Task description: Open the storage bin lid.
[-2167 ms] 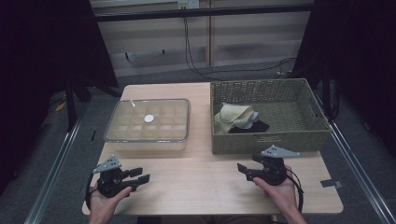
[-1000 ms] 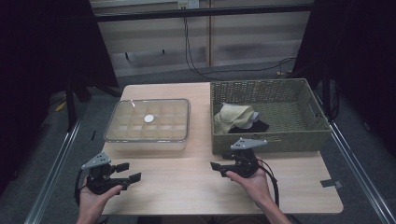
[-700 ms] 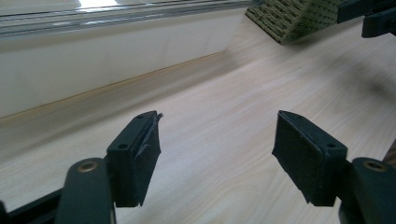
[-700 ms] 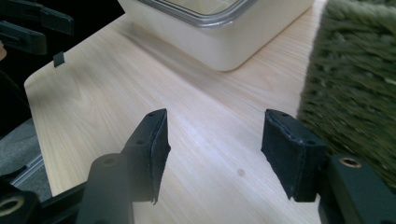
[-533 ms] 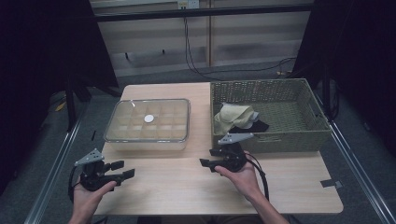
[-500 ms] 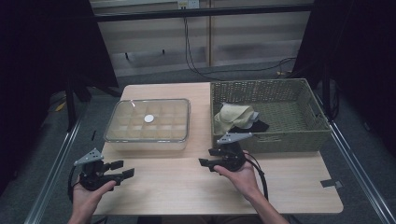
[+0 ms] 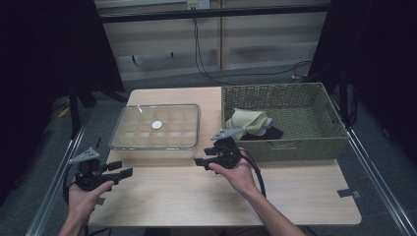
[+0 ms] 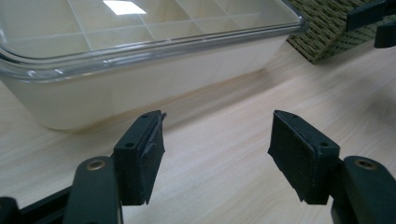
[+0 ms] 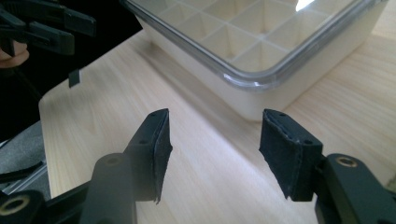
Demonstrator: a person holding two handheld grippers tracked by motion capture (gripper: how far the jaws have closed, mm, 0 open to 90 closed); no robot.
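Note:
A clear-lidded white compartment box [image 7: 156, 132] stands at the table's middle left, with a small white disc [image 7: 157, 125] showing on its lid. My left gripper [image 7: 122, 168] hovers low over the table's front left corner and points right, past the box's front wall [image 8: 140, 70]. Its jaws are open, have just been closing, and have nothing between them [image 8: 217, 140]. My right gripper [image 7: 202, 157] points left at the box's front right corner [image 9: 261, 56]. It is open and has narrowed a little, with only bare tabletop between its pads [image 9: 212, 140].
A green wicker basket [image 7: 295, 142] stands right of the box and holds a pale cloth [image 7: 251, 120] and a dark item [image 7: 268, 133]. The right gripper view has the left gripper [image 9: 51, 25] beyond the table's edge. Bare wood spans the front of the table.
My right hand has moved left along the basket's front to the box's front right corner. My left hand has drifted left toward the table's left edge. Both sets of jaws look slightly narrower.

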